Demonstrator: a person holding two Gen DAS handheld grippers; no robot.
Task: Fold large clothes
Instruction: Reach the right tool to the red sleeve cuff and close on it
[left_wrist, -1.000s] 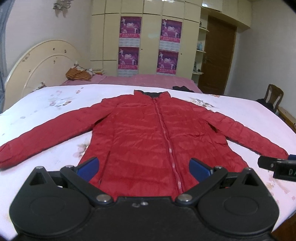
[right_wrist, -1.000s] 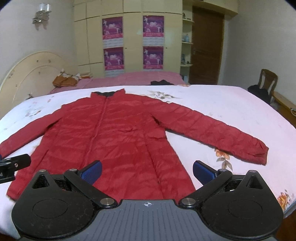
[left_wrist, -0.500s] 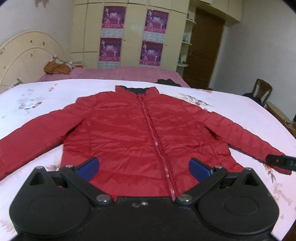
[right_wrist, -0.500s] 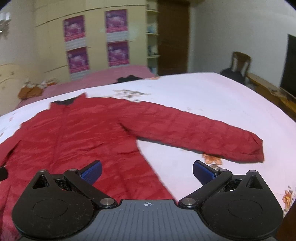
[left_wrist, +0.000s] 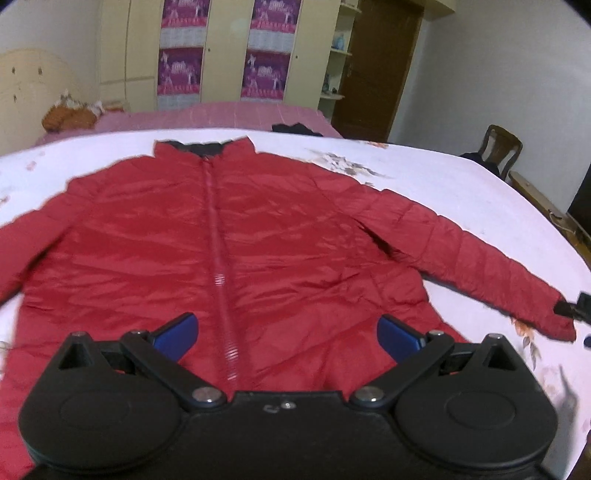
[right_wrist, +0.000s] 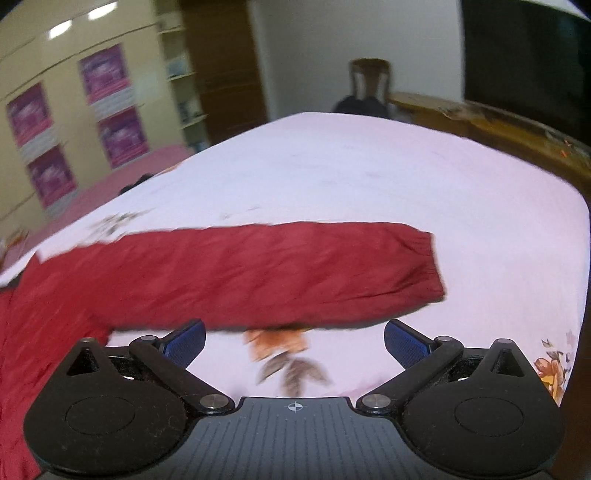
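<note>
A red padded jacket (left_wrist: 280, 240) lies flat and zipped on the bed, collar far, sleeves spread to both sides. My left gripper (left_wrist: 288, 334) hovers open over the jacket's lower hem, straddling the zipper (left_wrist: 218, 258), with nothing between its blue pads. My right gripper (right_wrist: 293, 341) is open and empty just short of the jacket's right sleeve (right_wrist: 258, 273), whose cuff (right_wrist: 424, 266) points right. In the left wrist view a black tip of the right gripper (left_wrist: 576, 306) shows beside that cuff (left_wrist: 550, 317).
The bed (right_wrist: 369, 173) wears a pale pink floral sheet; its right edge drops off near a wooden bench (right_wrist: 480, 122). A chair (left_wrist: 498, 147) stands at the far right, a wardrobe with posters (left_wrist: 221, 55) and a door (left_wrist: 380, 66) behind. Dark clothing (left_wrist: 295, 128) lies on a pink cover.
The right gripper has swung right and closer to the right sleeve and cuff. The left gripper has moved in over the jacket's middle. Both stay open.
</note>
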